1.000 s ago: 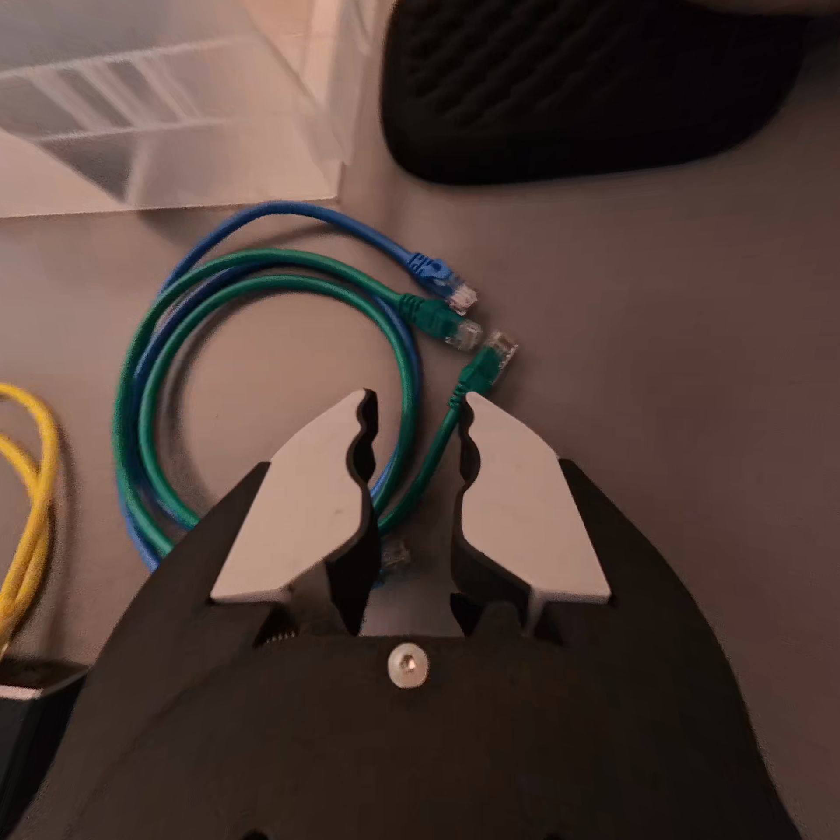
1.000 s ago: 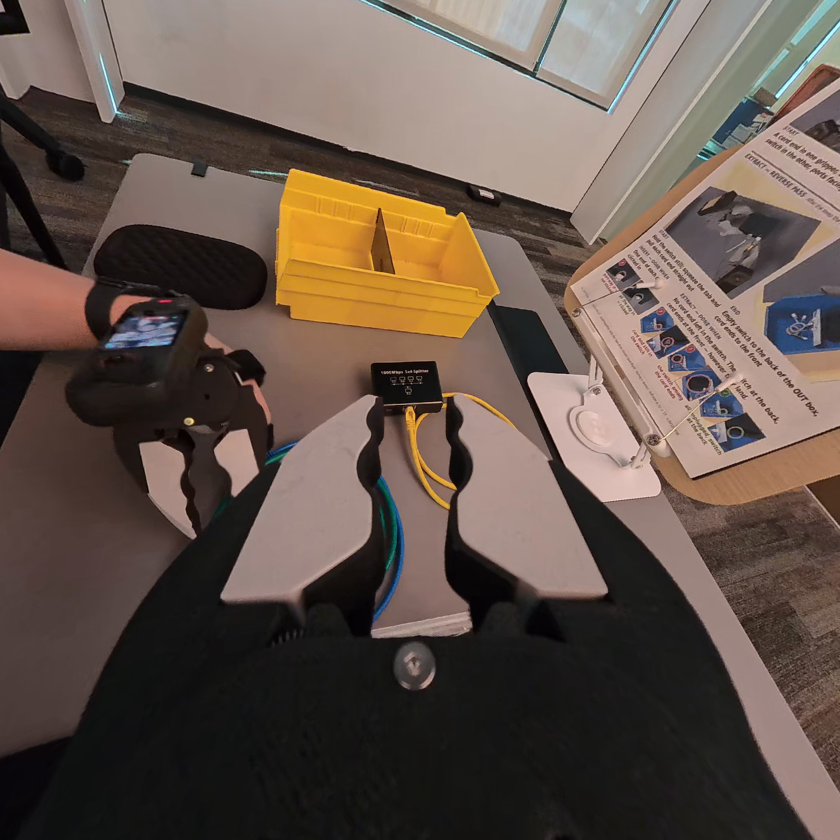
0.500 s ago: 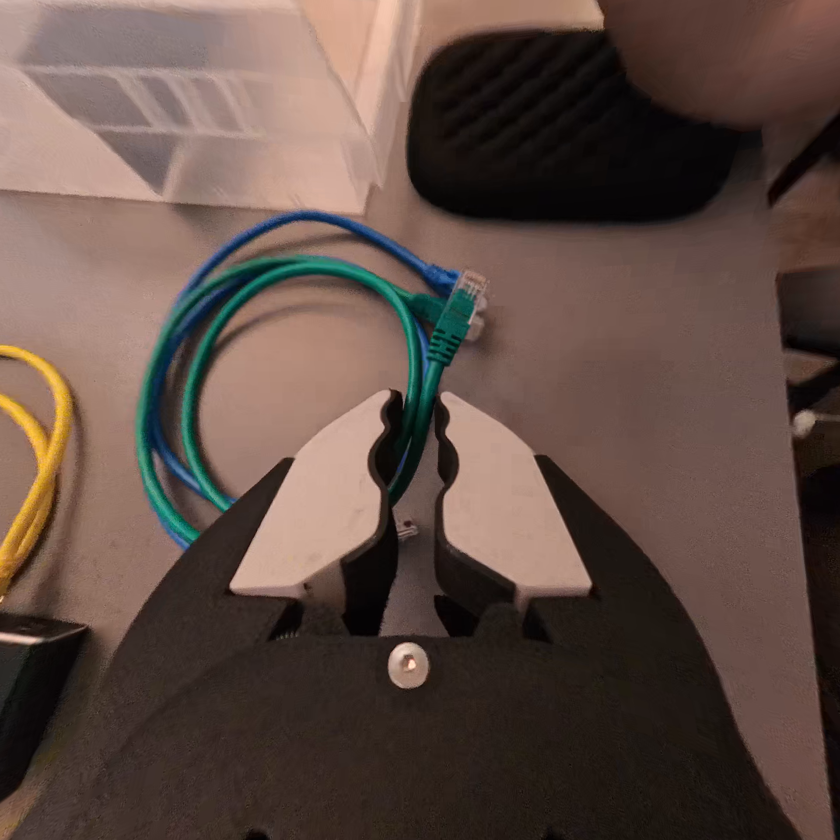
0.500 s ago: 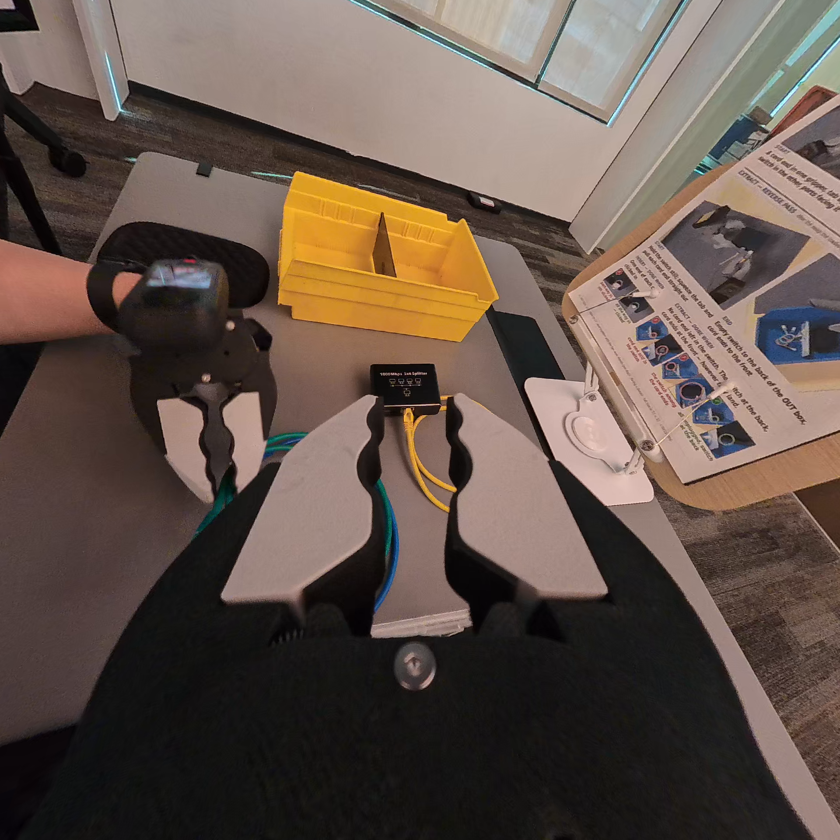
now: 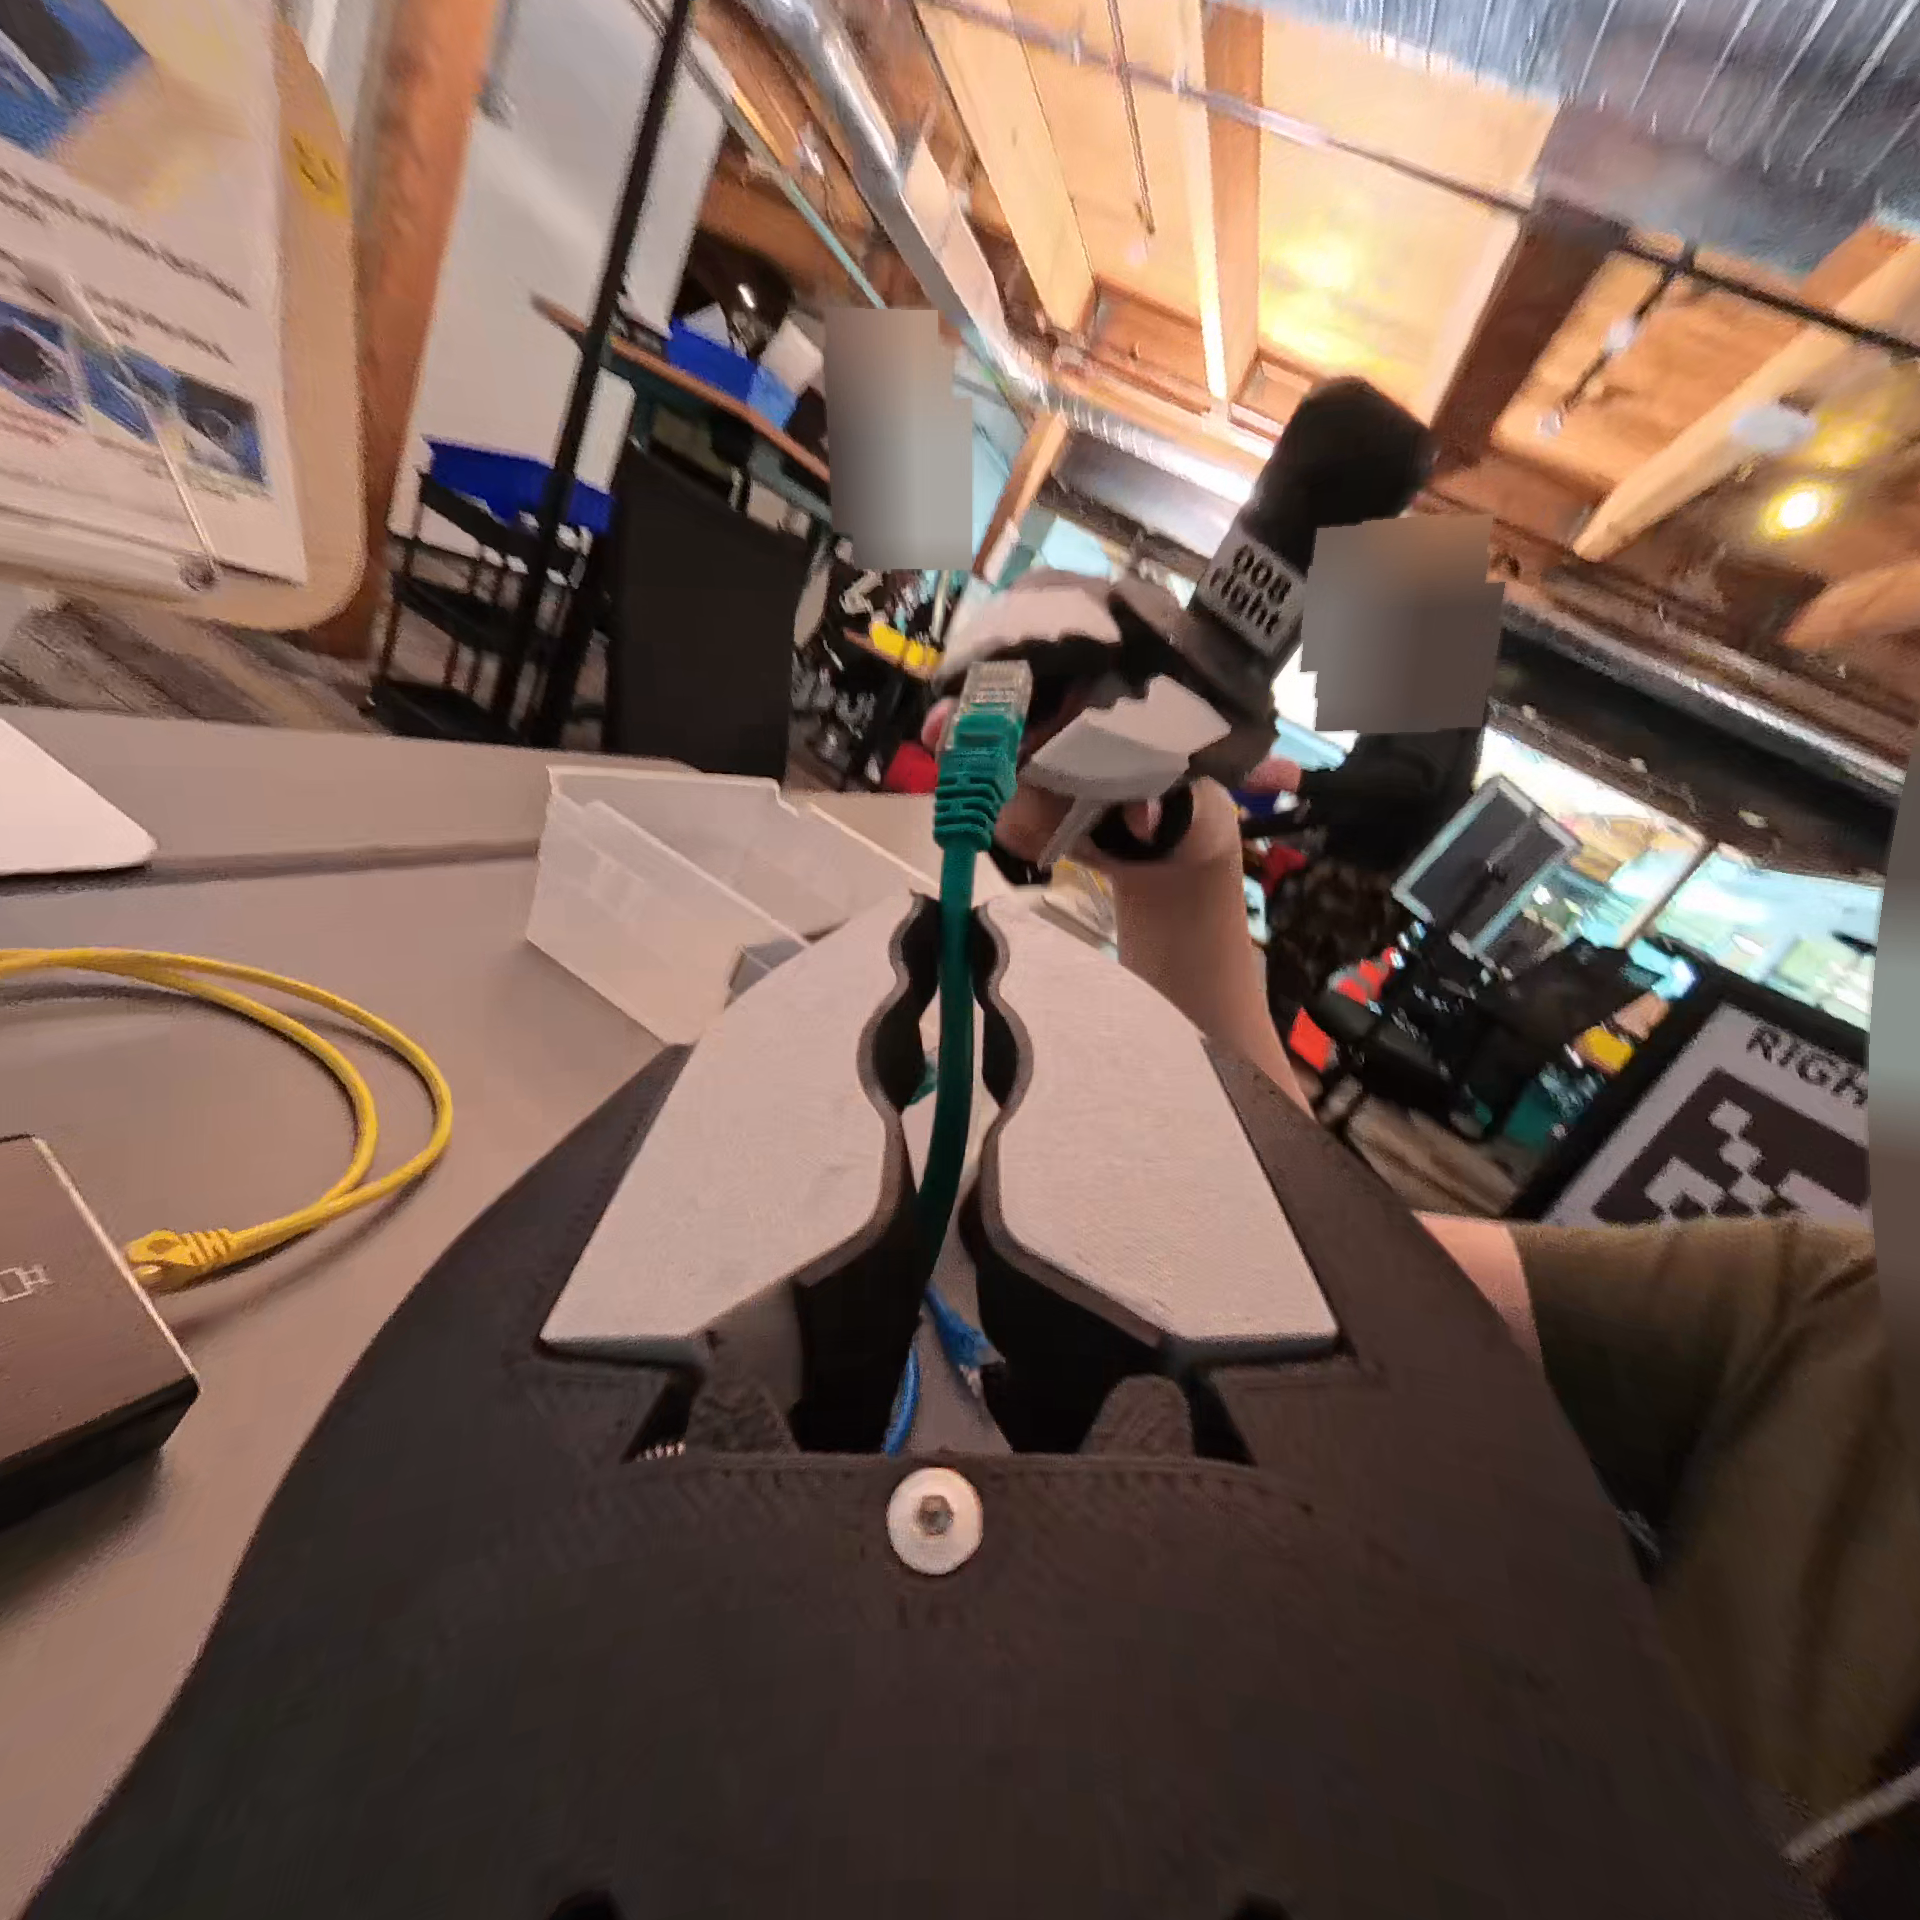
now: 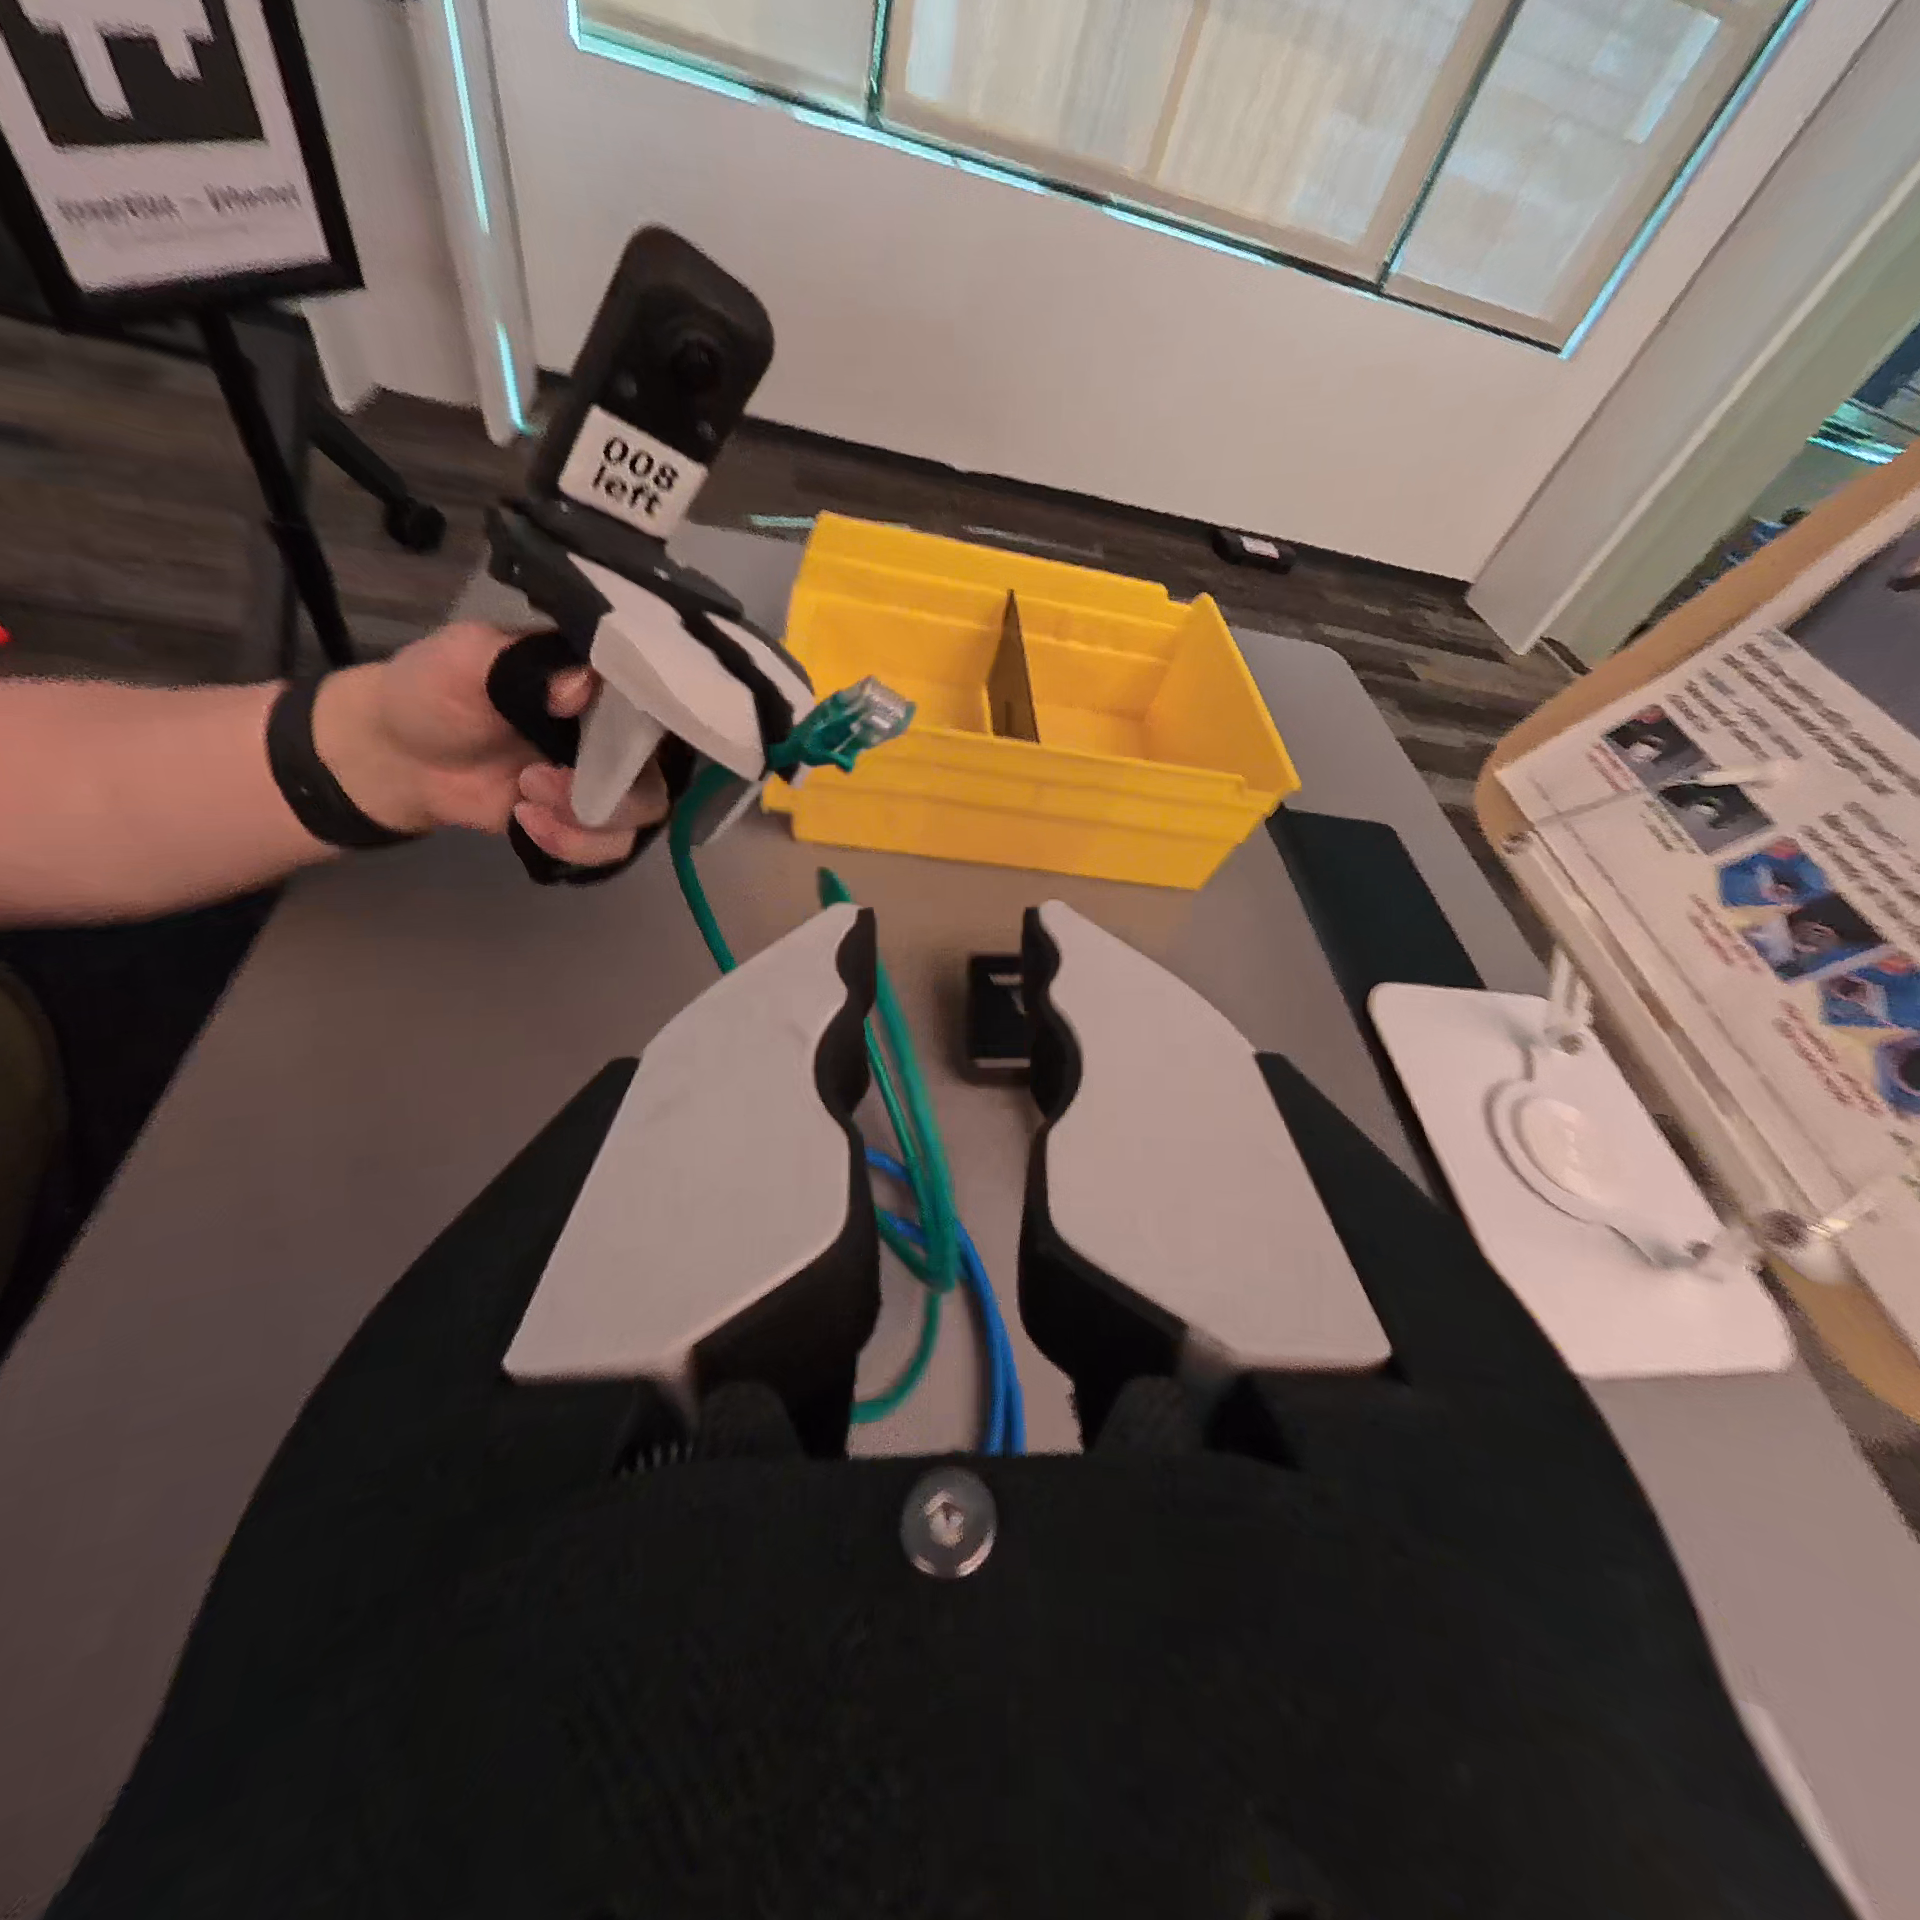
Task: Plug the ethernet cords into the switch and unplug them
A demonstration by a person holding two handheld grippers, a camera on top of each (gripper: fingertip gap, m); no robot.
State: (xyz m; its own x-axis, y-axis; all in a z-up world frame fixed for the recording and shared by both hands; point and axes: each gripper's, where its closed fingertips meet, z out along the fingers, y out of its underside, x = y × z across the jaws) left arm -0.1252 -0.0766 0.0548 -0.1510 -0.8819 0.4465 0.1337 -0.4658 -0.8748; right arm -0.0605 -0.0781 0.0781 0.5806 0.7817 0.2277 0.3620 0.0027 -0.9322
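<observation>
My left gripper point(image 5: 948, 925) is shut on the green ethernet cord point(image 5: 954, 1039) just behind its plug point(image 5: 982, 727) and holds it raised above the table. In the right wrist view the left gripper point(image 6: 787, 727) is at upper left, the green plug point(image 6: 857, 722) sticks out of it, and the cord point(image 6: 904, 1091) hangs to the table. My right gripper point(image 6: 948, 925) is open and empty above the black switch point(image 6: 997, 1013). It shows in the left wrist view point(image 5: 1023, 717), close behind the plug. The switch point(image 5: 62, 1320) has a yellow cord point(image 5: 364, 1091) plugged in.
A blue cord point(image 6: 987, 1320) lies on the grey table under my right gripper. A yellow bin point(image 6: 1018, 727) stands behind the switch. A white stand base point(image 6: 1558, 1174) and an instruction board point(image 6: 1766, 862) are at the right. A clear bin point(image 5: 665, 883) sits near the left gripper. Spacing between my two grippers at the tips: around 8 centimeters. My left tips are roughly 20 centimeters from the switch point(image 5: 62, 1320).
My left gripper has shut on the green cord, lifted it off the table and swung up toward my right gripper. My right gripper has opened wider and moved forward over the switch.
</observation>
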